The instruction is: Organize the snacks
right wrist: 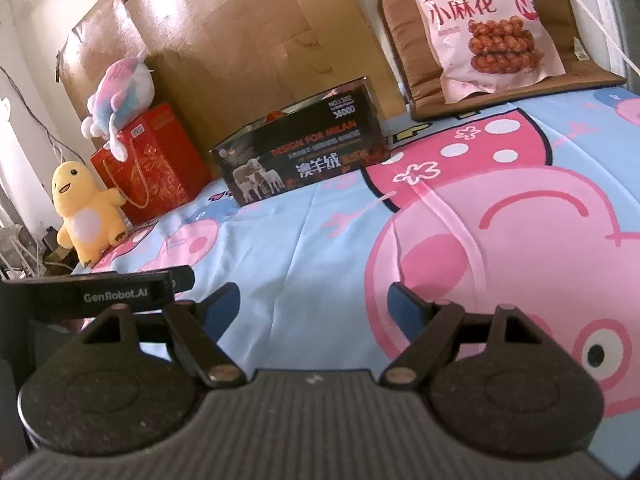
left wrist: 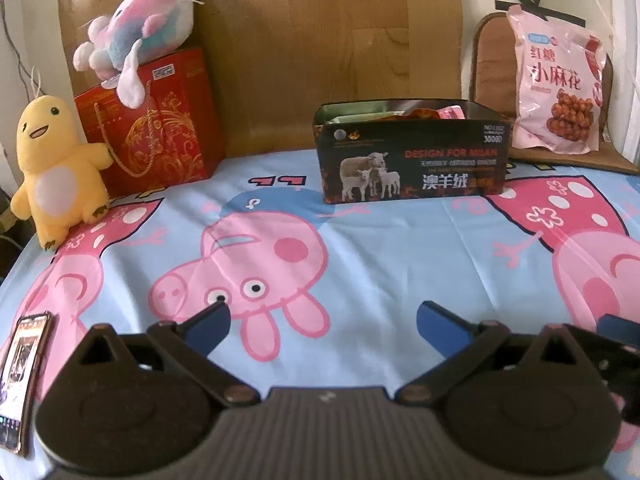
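A dark open box with sheep pictures (left wrist: 412, 160) stands at the far side of the cartoon-pig cloth, with snack packets showing inside its top. It also shows in the right wrist view (right wrist: 300, 152). A pink snack bag (left wrist: 558, 80) leans on a brown cushion at the back right, also in the right wrist view (right wrist: 486, 28). My left gripper (left wrist: 322, 322) is open and empty, low over the cloth, well short of the box. My right gripper (right wrist: 314, 304) is open and empty, to the right of the left one.
A red gift bag (left wrist: 160, 128) with a pink-blue plush (left wrist: 140, 32) on top and a yellow plush (left wrist: 56, 172) stand at the back left. A phone (left wrist: 22, 380) lies at the near left edge. Cardboard (left wrist: 320, 40) lines the wall behind.
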`<control>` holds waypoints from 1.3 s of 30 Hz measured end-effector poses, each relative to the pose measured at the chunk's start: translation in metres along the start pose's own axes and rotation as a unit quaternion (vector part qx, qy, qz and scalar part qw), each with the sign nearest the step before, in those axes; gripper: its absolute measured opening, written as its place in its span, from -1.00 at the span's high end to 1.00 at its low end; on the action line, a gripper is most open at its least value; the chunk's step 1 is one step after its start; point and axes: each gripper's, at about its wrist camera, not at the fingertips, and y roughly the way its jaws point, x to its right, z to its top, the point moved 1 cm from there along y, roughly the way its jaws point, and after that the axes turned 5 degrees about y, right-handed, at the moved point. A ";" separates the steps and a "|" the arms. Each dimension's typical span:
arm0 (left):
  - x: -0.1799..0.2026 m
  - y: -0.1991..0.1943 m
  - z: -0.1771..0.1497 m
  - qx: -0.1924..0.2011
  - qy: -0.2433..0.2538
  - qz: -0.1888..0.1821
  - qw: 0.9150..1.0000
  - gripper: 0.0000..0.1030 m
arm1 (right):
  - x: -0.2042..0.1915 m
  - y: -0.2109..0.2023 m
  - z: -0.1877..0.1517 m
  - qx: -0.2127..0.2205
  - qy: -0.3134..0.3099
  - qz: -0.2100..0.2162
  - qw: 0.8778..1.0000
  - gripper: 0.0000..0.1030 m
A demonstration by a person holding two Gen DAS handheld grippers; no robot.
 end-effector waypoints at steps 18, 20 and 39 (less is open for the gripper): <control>-0.002 0.006 -0.005 -0.007 0.022 0.054 0.998 -0.99 | 0.000 -0.004 -0.001 0.009 0.001 -0.004 1.000 -0.63; -0.002 0.006 -0.005 -0.009 0.023 0.055 0.998 -0.99 | 0.000 -0.004 -0.001 0.009 0.000 -0.004 1.000 -0.64; -0.008 0.009 -0.005 -0.011 0.020 0.055 0.998 -0.99 | 0.001 -0.001 0.001 0.007 -0.003 -0.005 1.000 -0.65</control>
